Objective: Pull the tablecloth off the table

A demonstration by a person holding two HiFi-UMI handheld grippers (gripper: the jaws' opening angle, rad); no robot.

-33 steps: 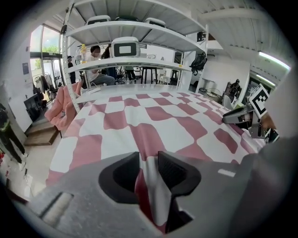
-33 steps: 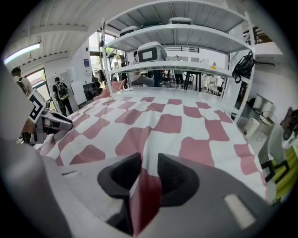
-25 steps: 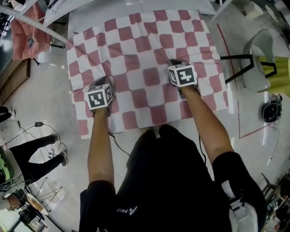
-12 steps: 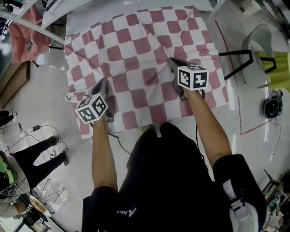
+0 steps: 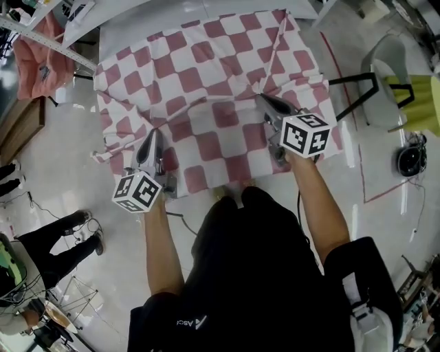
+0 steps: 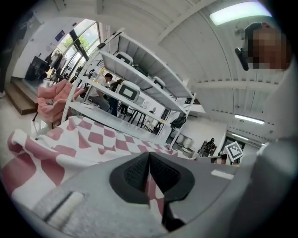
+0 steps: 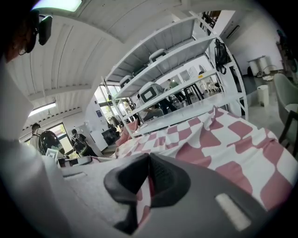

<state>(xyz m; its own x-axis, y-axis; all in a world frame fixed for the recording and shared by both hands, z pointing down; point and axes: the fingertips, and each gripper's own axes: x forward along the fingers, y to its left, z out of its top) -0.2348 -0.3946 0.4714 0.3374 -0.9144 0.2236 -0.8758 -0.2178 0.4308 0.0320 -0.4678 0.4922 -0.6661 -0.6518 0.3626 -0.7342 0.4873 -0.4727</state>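
Note:
A pink-and-white checked tablecloth [image 5: 206, 75] covers the table and is drawn into folds toward me. My left gripper [image 5: 152, 132] is shut on a pinch of the cloth at its near left part. My right gripper [image 5: 260, 97] is shut on the cloth at the near right, and creases fan out from that pinch. In the left gripper view the tablecloth [image 6: 93, 139] is caught between the dark pads [image 6: 135, 173]. In the right gripper view the tablecloth [image 7: 219, 139] runs away from the closed pads [image 7: 163, 179], with a strip of it nipped between them.
A bare strip of white table [image 5: 158, 19] shows at the far edge. A white chair [image 5: 388, 82] and a black frame [image 5: 361, 96] stand at the right. A pink garment [image 5: 34, 55] hangs at the left, where a person's legs [image 5: 62, 237] stand on the floor. White shelving [image 6: 139, 83] stands beyond the table.
Both grippers have pulled back toward me and lifted, dragging the cloth with them. The cloth has gone from flat to bunched, and its far edge has slid nearer.

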